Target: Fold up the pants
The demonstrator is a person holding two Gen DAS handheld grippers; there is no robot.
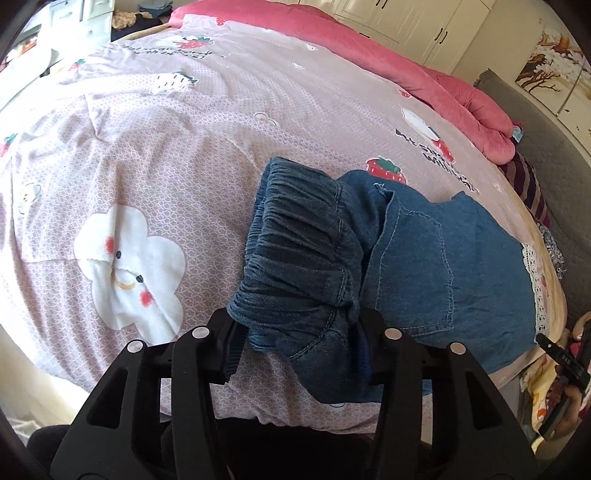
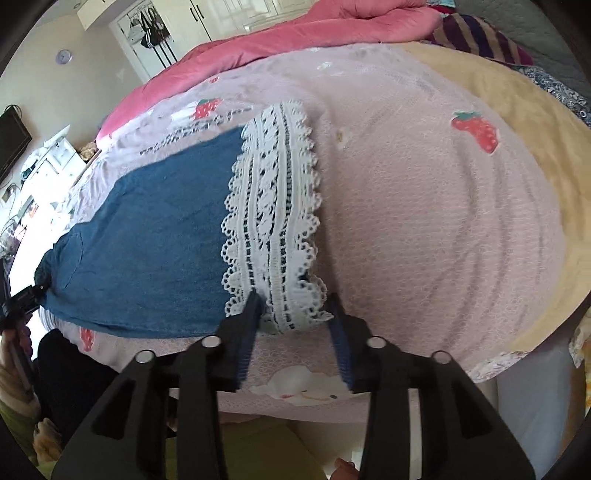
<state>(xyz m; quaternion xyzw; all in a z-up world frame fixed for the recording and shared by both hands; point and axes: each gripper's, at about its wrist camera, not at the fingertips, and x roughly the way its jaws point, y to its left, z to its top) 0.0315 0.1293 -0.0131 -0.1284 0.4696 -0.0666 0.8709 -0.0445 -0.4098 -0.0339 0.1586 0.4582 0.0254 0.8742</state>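
Note:
Blue denim pants (image 1: 424, 266) with a gathered elastic waistband (image 1: 295, 258) and white lace hems (image 2: 275, 218) lie on the bed. In the left wrist view my left gripper (image 1: 301, 339) has its jaws wide apart, with the near corner of the waistband lying between them. In the right wrist view my right gripper (image 2: 295, 314) is open, its fingers on either side of the near end of the lace hem. The pants (image 2: 147, 251) stretch away to the left there. The right gripper (image 1: 561, 363) also shows at the far right of the left wrist view.
The bed has a pink quilt cover (image 1: 166, 147) with strawberry and cloud prints. A rolled red blanket (image 1: 461, 96) lies along the far side. A striped cushion (image 2: 476, 37) sits by the grey headboard (image 1: 535, 122). White wardrobes (image 1: 424, 26) stand behind.

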